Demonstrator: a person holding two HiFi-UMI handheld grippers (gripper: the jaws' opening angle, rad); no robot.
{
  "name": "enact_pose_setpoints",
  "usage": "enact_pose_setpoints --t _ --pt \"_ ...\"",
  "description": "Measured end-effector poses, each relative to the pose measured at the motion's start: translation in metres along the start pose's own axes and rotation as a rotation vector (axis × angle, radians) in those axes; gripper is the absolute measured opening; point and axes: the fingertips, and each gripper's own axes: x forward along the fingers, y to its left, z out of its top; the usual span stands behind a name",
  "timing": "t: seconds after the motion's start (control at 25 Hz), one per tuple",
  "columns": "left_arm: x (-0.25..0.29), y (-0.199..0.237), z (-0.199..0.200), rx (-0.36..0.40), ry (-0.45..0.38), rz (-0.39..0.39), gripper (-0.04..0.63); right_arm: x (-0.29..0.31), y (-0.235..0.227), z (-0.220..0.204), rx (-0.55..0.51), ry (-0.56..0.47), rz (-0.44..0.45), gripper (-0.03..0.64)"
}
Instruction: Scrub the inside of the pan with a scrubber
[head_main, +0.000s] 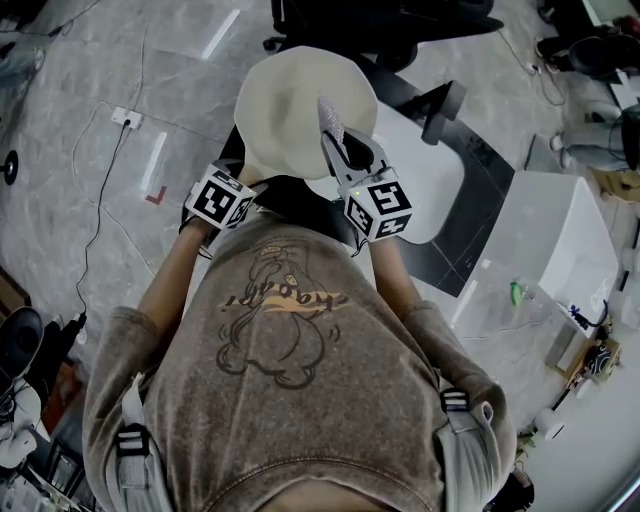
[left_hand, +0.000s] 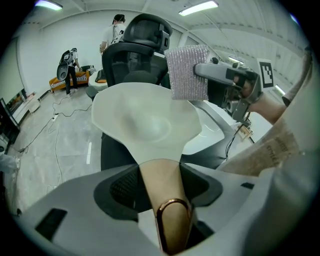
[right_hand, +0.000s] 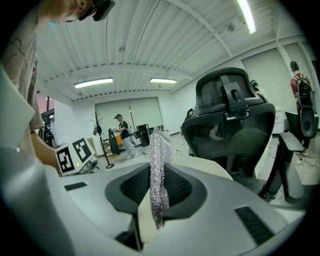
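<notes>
A cream pan (head_main: 295, 110) is held up in the air in front of the person, above the floor. Its tan handle (left_hand: 162, 182), with a copper loop at the end, lies between the jaws of my left gripper (left_hand: 160, 180), which is shut on it. My right gripper (head_main: 340, 145) is shut on a silver mesh scrubber (head_main: 331, 122). In the left gripper view the scrubber (left_hand: 187, 72) stands upright by the far right rim of the pan (left_hand: 145, 117); whether it touches the pan I cannot tell. In the right gripper view the scrubber (right_hand: 159, 170) sticks up from my right gripper (right_hand: 159, 187).
A black office chair (head_main: 400, 30) stands just beyond the pan, beside a white desk top (head_main: 425, 185). A white box (head_main: 560, 240) sits at the right. A power strip and cable (head_main: 125, 118) lie on the floor at the left. People stand far off (left_hand: 115, 30).
</notes>
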Motion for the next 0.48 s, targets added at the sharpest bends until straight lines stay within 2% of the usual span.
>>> enact_pose_setpoints --t 0.48 --pt "0.006 0.000 0.001 -0.022 -0.018 -0.010 0.267 0.079 0.050 -0.070 -0.202 0.332 0.378 0.081"
